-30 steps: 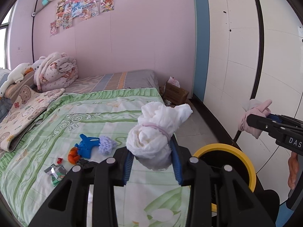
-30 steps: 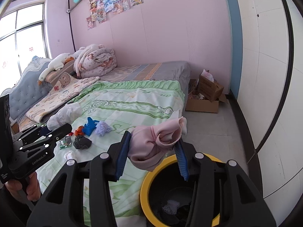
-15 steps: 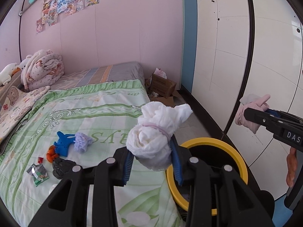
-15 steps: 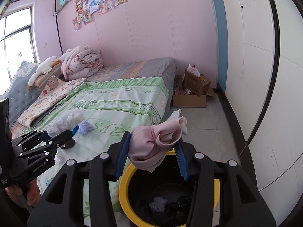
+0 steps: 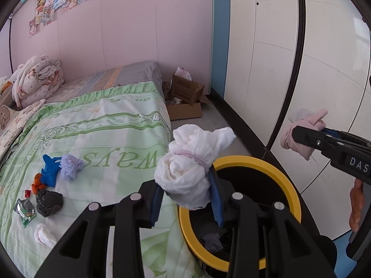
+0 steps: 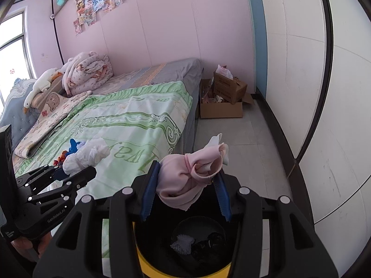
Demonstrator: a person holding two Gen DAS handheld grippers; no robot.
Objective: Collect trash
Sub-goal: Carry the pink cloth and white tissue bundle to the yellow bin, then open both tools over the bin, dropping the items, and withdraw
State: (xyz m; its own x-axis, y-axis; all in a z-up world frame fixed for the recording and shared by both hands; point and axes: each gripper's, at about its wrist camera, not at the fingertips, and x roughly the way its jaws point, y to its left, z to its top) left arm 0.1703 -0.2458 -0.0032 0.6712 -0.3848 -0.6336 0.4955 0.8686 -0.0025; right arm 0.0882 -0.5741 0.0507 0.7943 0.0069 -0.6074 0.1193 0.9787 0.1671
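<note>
My left gripper [image 5: 186, 198] is shut on a white cloth bundle [image 5: 187, 171], held at the left rim of a yellow-rimmed black bin [image 5: 257, 162]. My right gripper [image 6: 185, 193] is shut on a pink cloth bundle [image 6: 187, 177], held right over the bin's opening [image 6: 197, 243], where some trash lies at the bottom. The pink bundle also shows in the left wrist view [image 5: 303, 129]. On the green quilt [image 5: 104, 139] lie a blue piece [image 5: 49, 171], a lilac wad [image 5: 69, 168], a black wad [image 5: 48, 202], a foil wrapper [image 5: 25, 209] and a white wad [image 5: 44, 234].
The bin stands on the floor at the bed's right side, close to a white panelled wall [image 5: 289, 58]. Cardboard boxes [image 6: 222, 99] sit on the floor at the far wall. Folded bedding [image 6: 85, 74] and a plush goose [image 6: 39, 88] lie at the bed's head.
Both grippers have moved right and forward with their bundles. The bin is now nearer in both views, and the pink bundle hangs right over its opening.
</note>
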